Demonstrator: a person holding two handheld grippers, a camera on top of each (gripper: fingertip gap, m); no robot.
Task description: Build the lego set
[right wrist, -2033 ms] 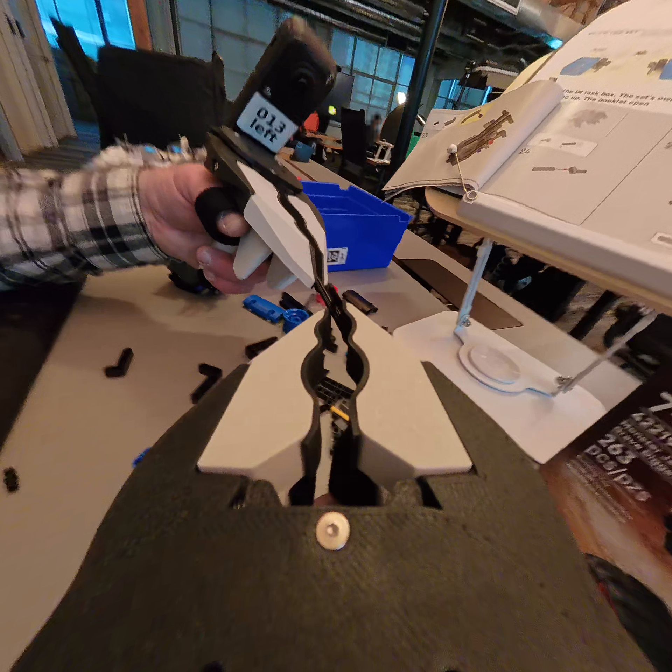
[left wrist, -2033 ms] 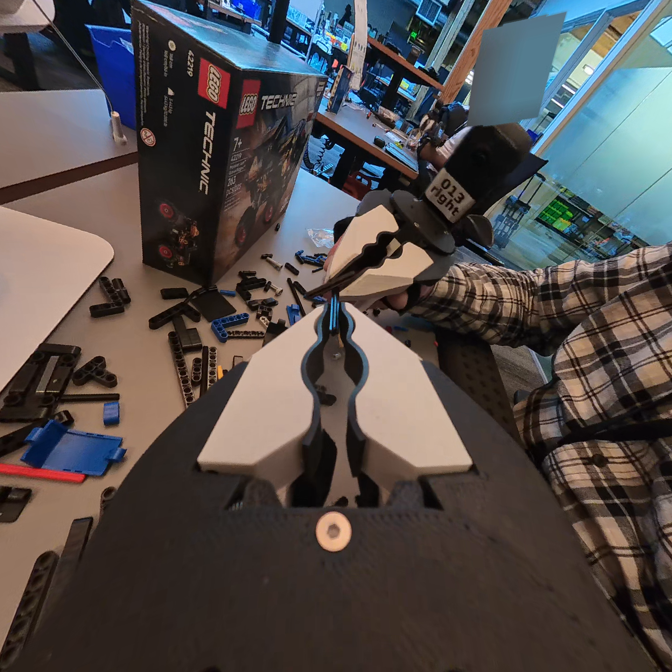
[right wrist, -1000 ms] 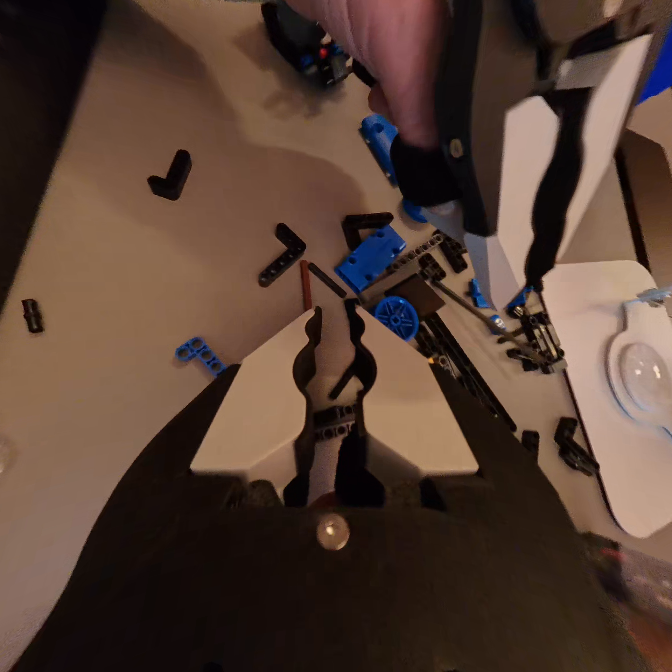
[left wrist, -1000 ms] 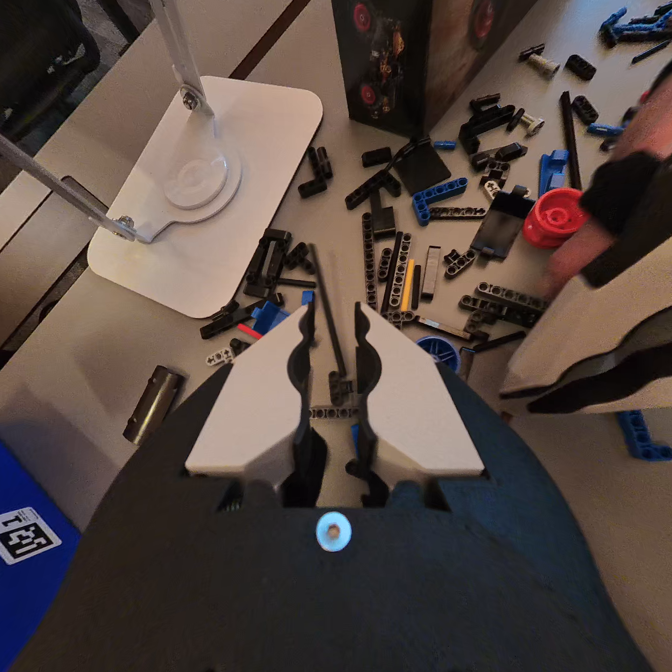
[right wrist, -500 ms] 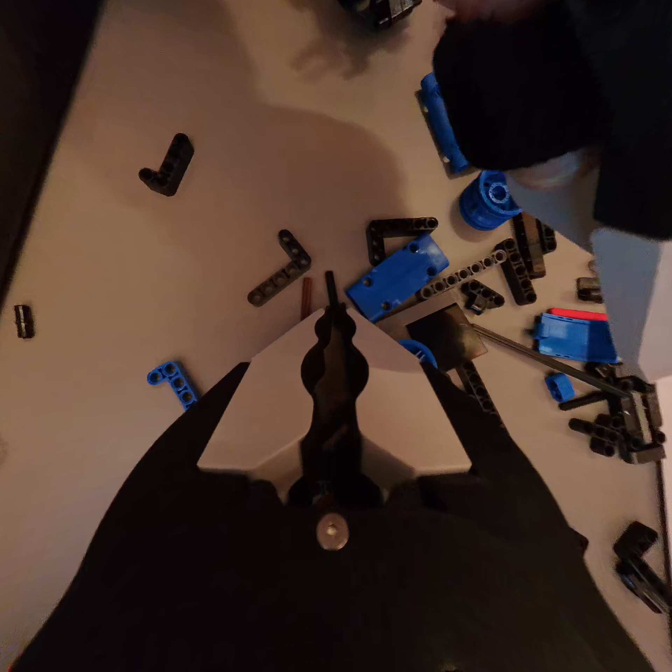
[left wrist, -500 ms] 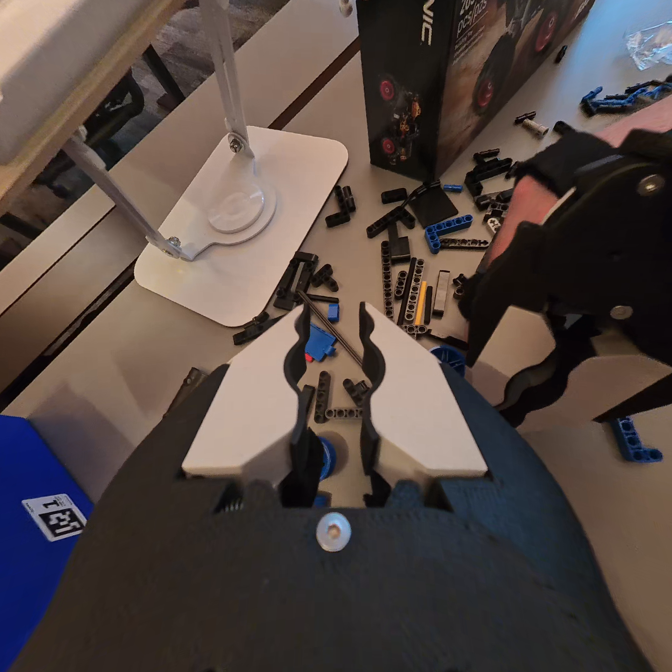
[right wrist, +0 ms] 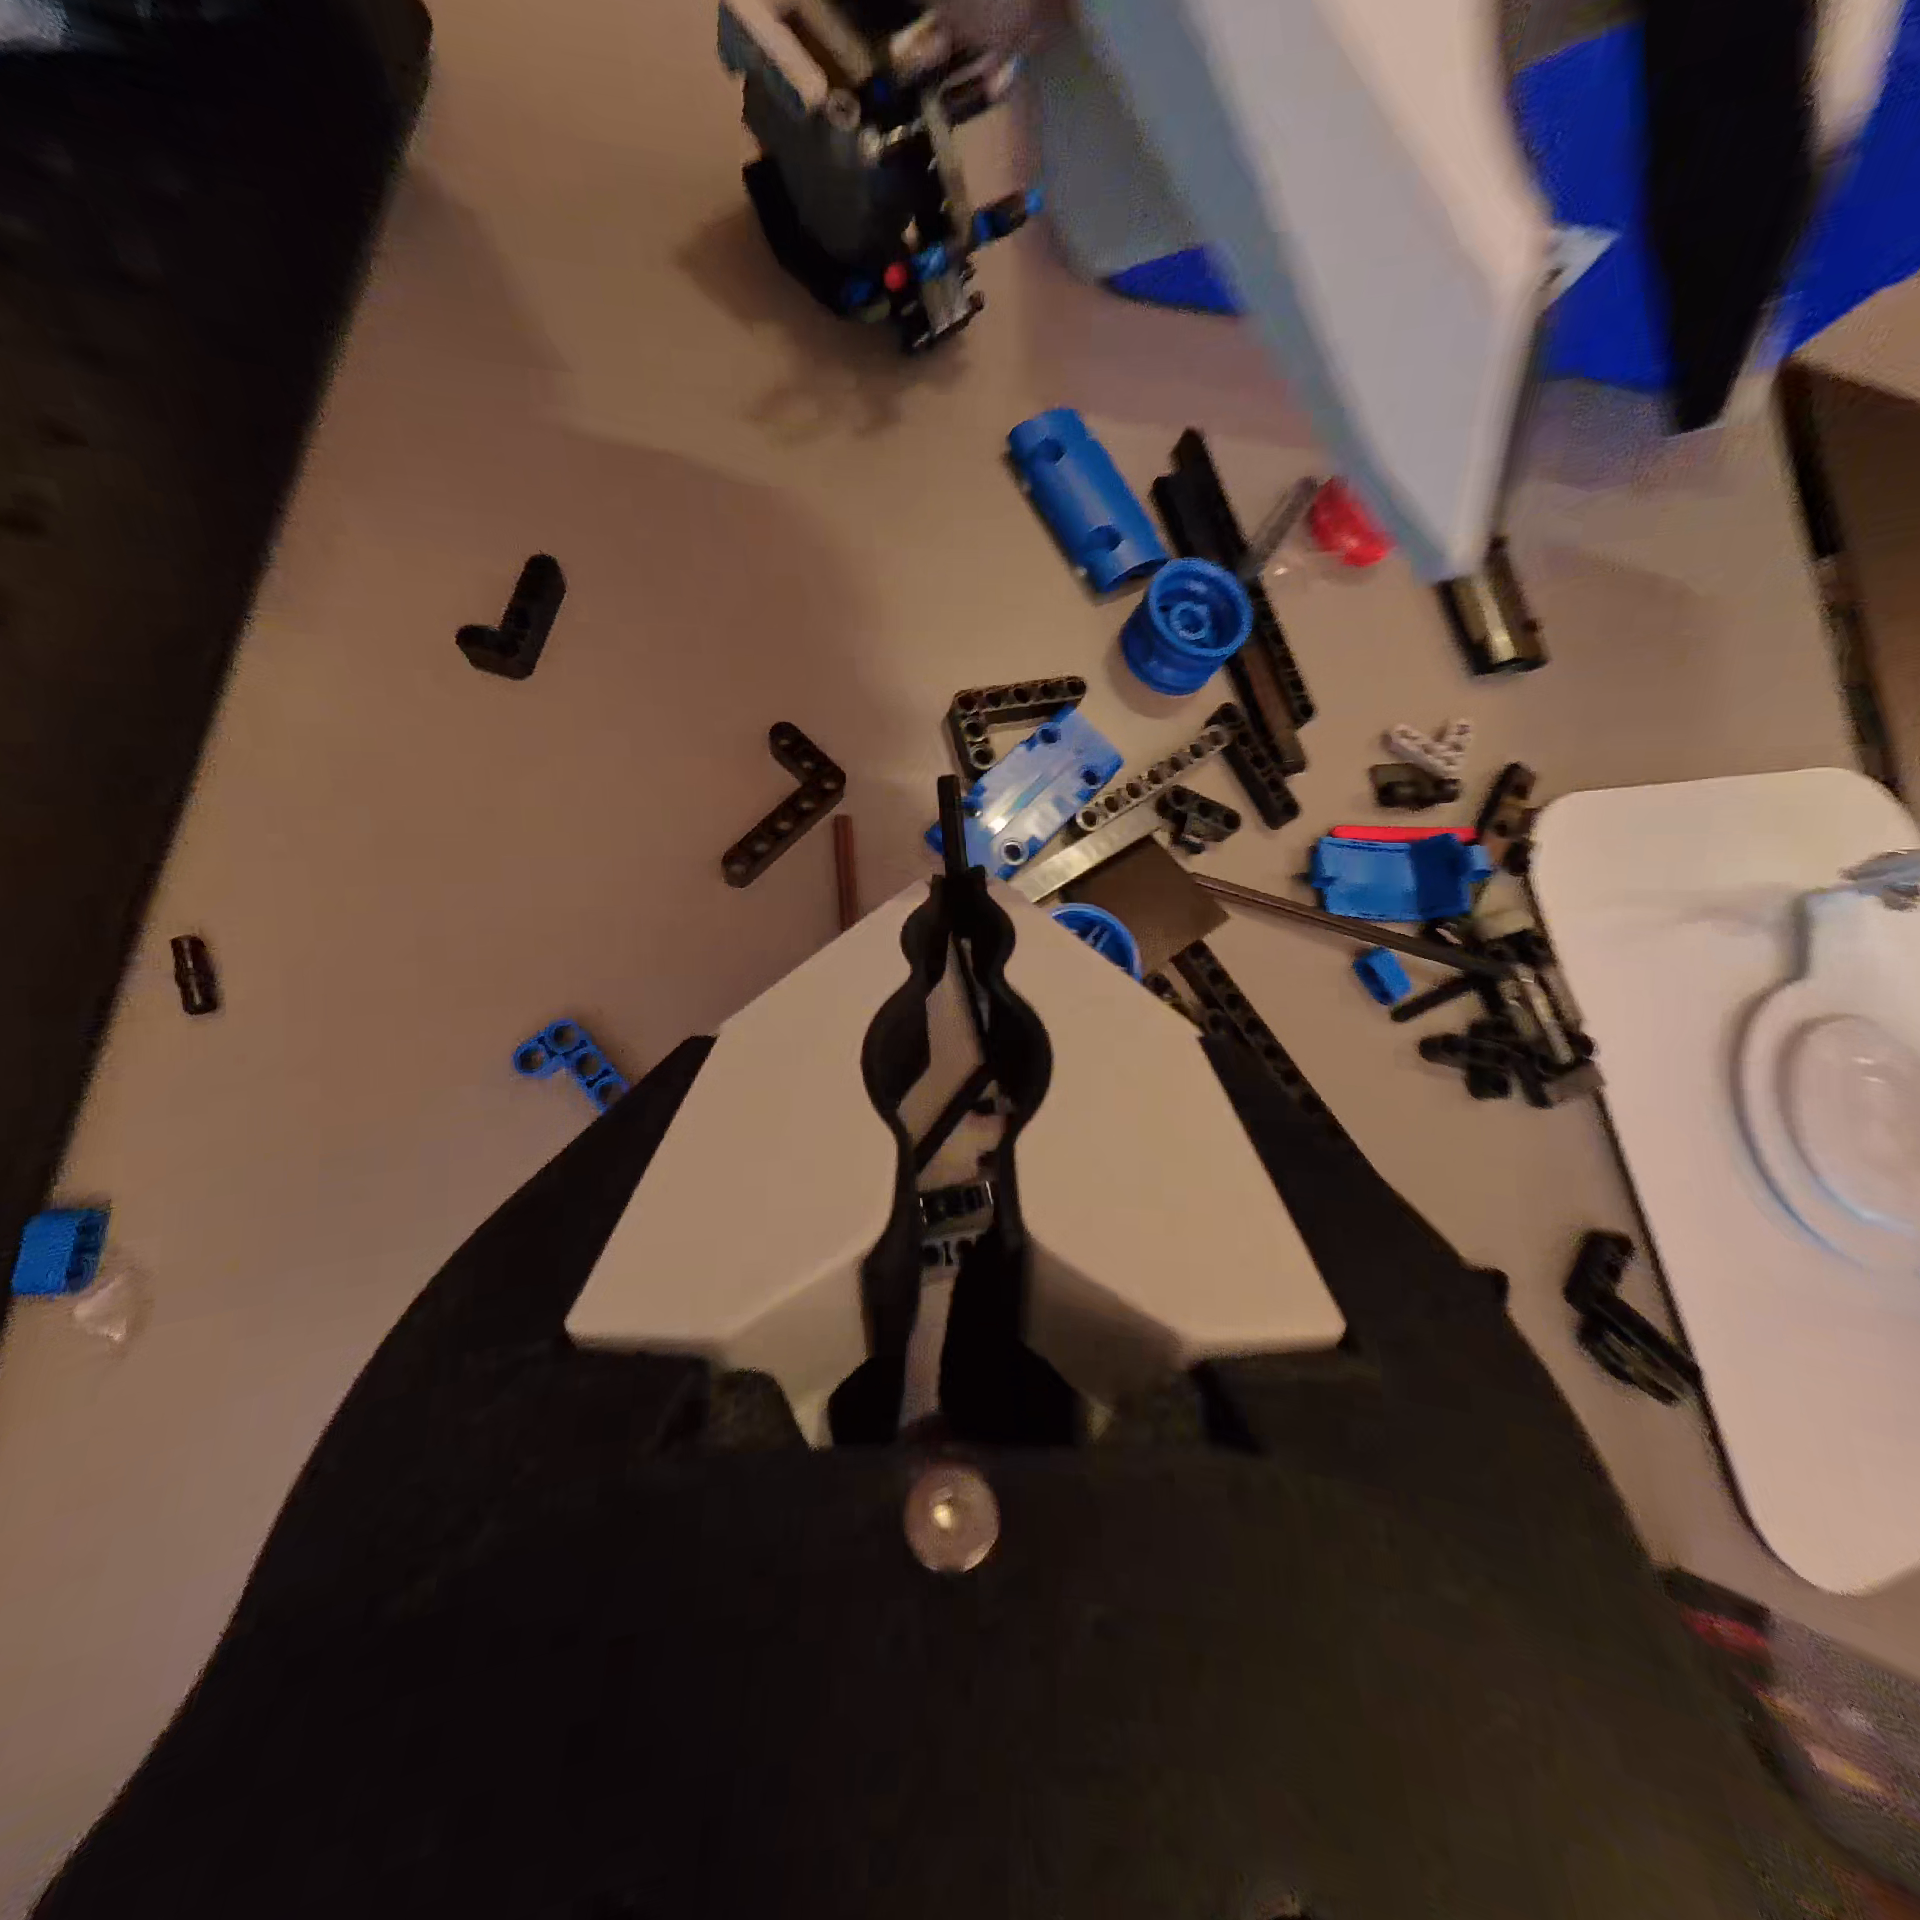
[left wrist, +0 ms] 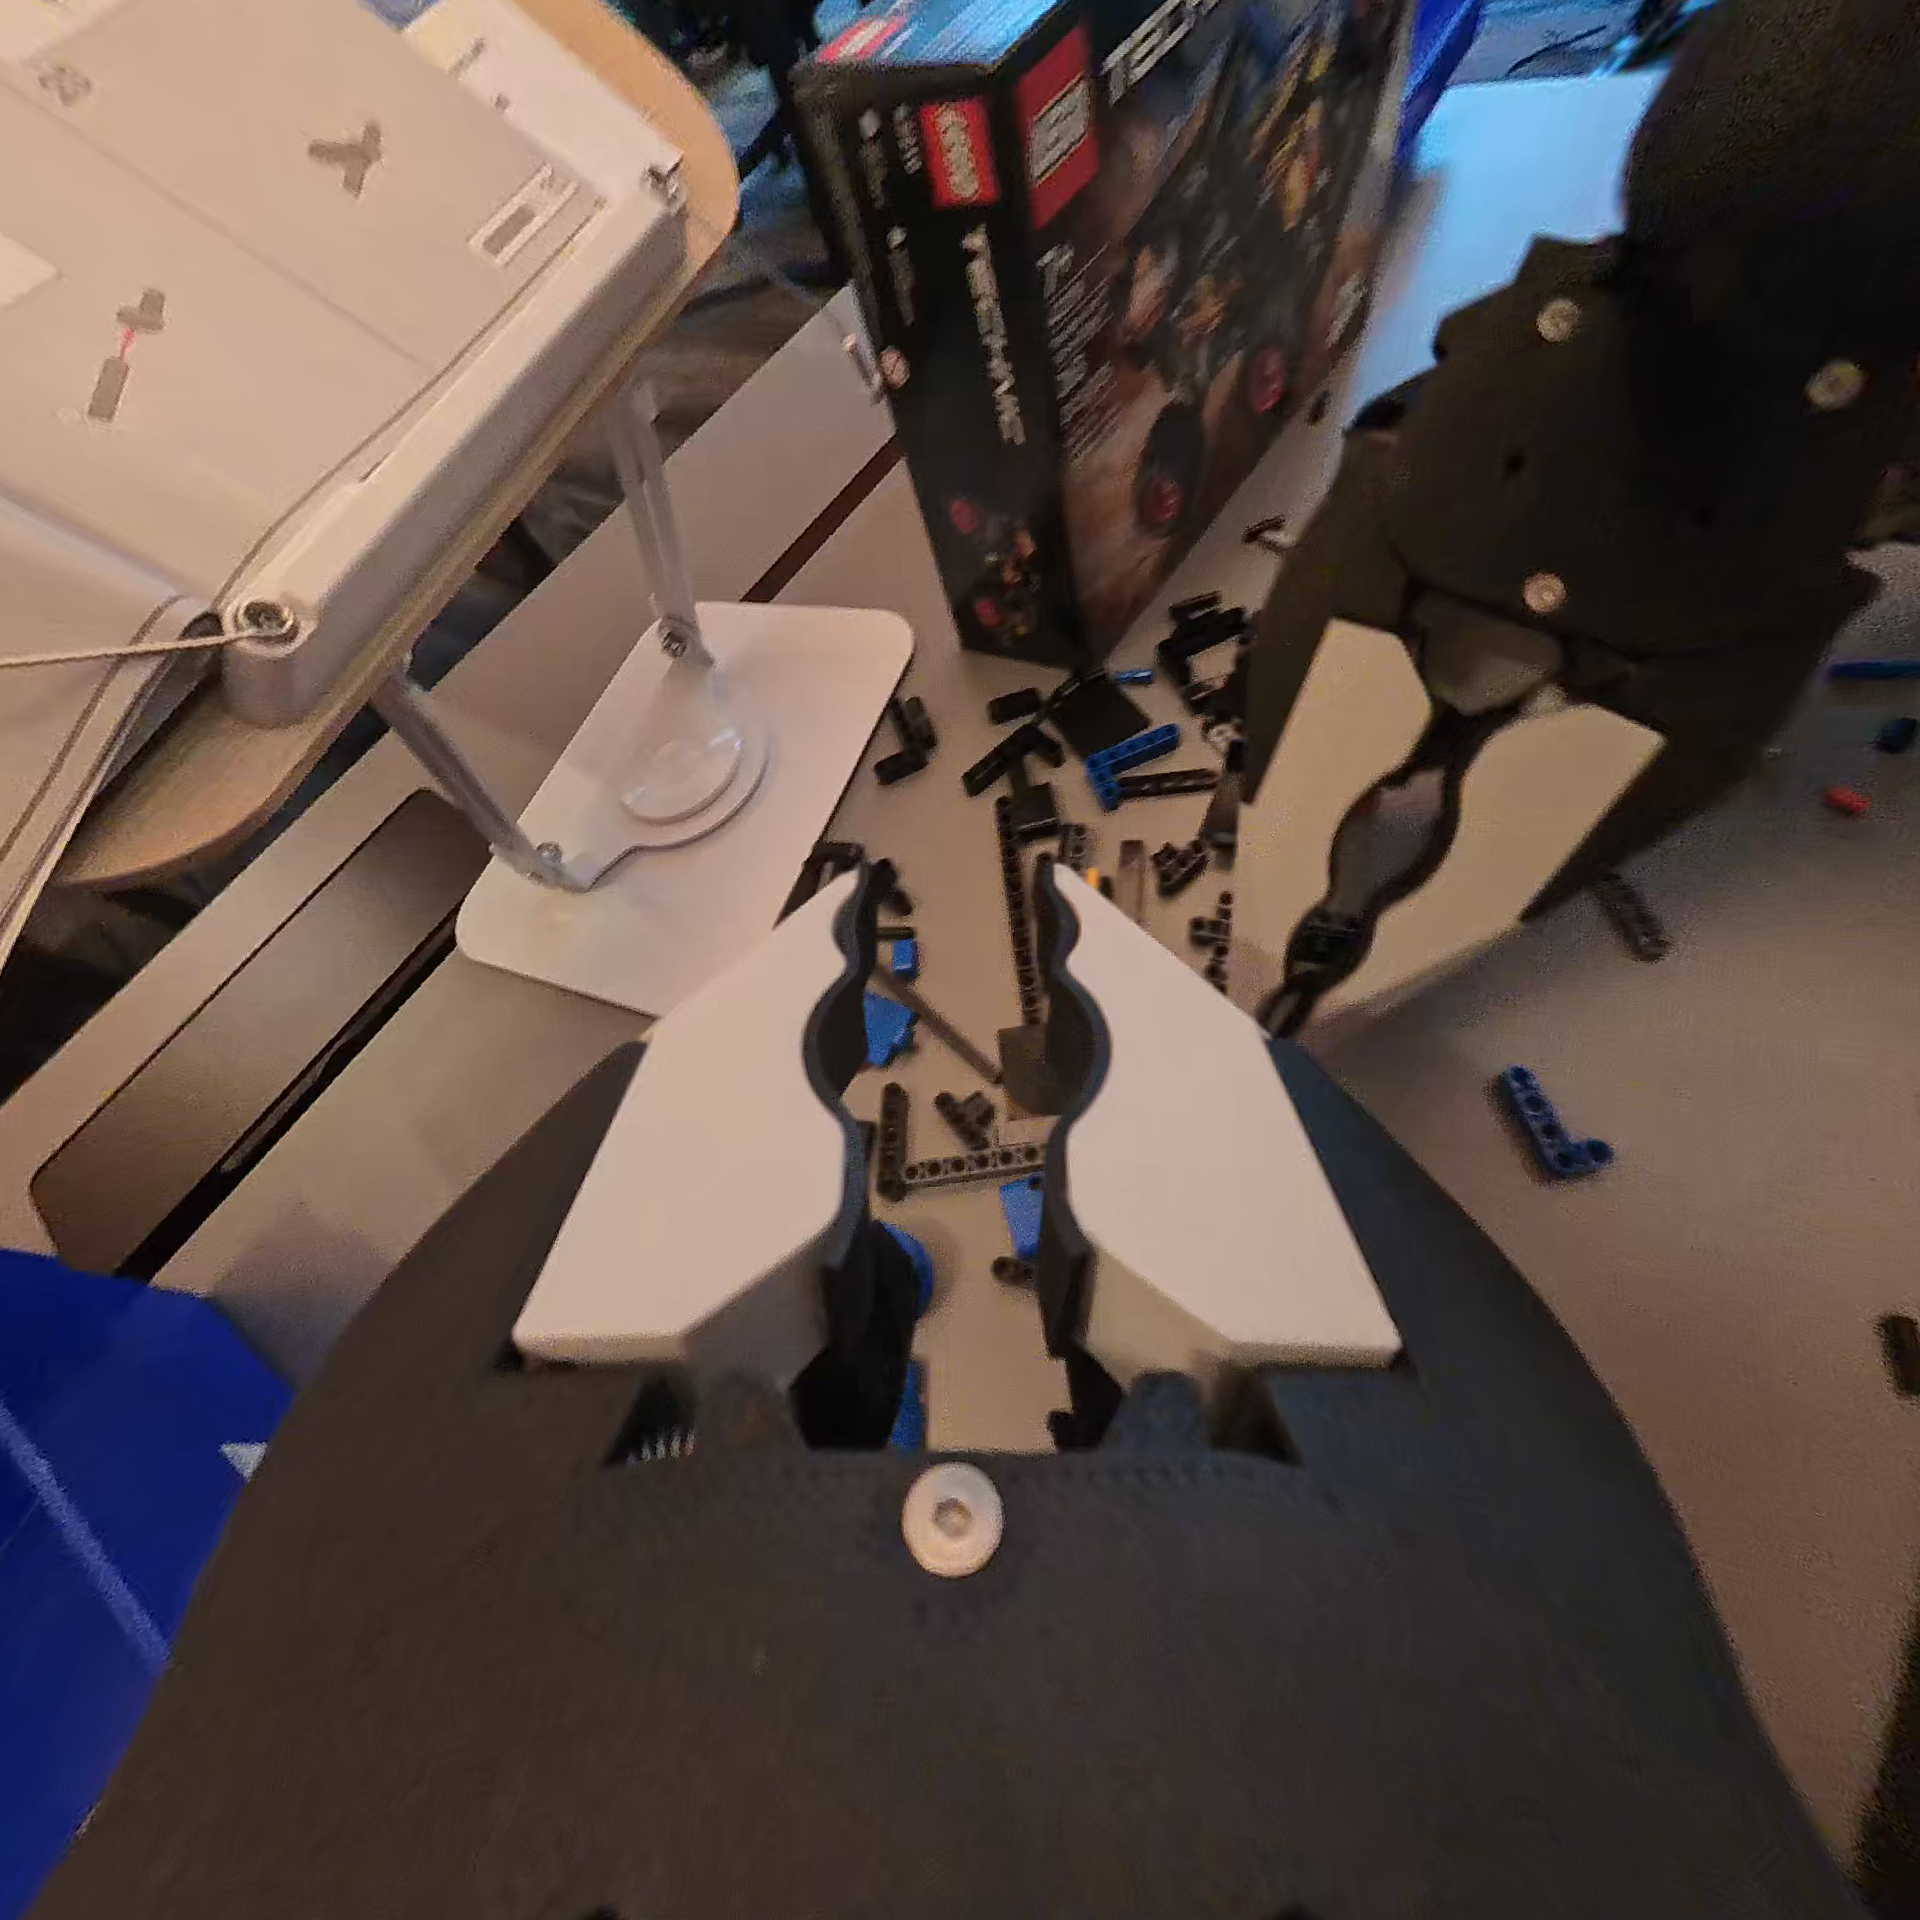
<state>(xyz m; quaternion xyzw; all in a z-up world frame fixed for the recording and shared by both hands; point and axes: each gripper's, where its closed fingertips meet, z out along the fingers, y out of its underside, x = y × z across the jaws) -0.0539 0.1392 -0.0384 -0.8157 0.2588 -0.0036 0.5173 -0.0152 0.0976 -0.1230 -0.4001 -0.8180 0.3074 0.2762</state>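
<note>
Black thin axle (right wrist: 951, 831) pinched in right gripper (right wrist: 961, 883); left gripper (left wrist: 951, 894) spread wide, empty

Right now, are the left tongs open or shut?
Open. In the left wrist view the left tongs show a wide gap between their two white fingers, with loose lego pieces visible on the table through it, nothing held.

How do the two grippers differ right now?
The left gripper is open with nothing between its fingers; the right gripper is shut on a thin black axle that pokes out past its tips. The left hangs over the scattered pieces with a wide gap; the right's fingers almost meet. Both have pale fingers on black bodies.
</note>
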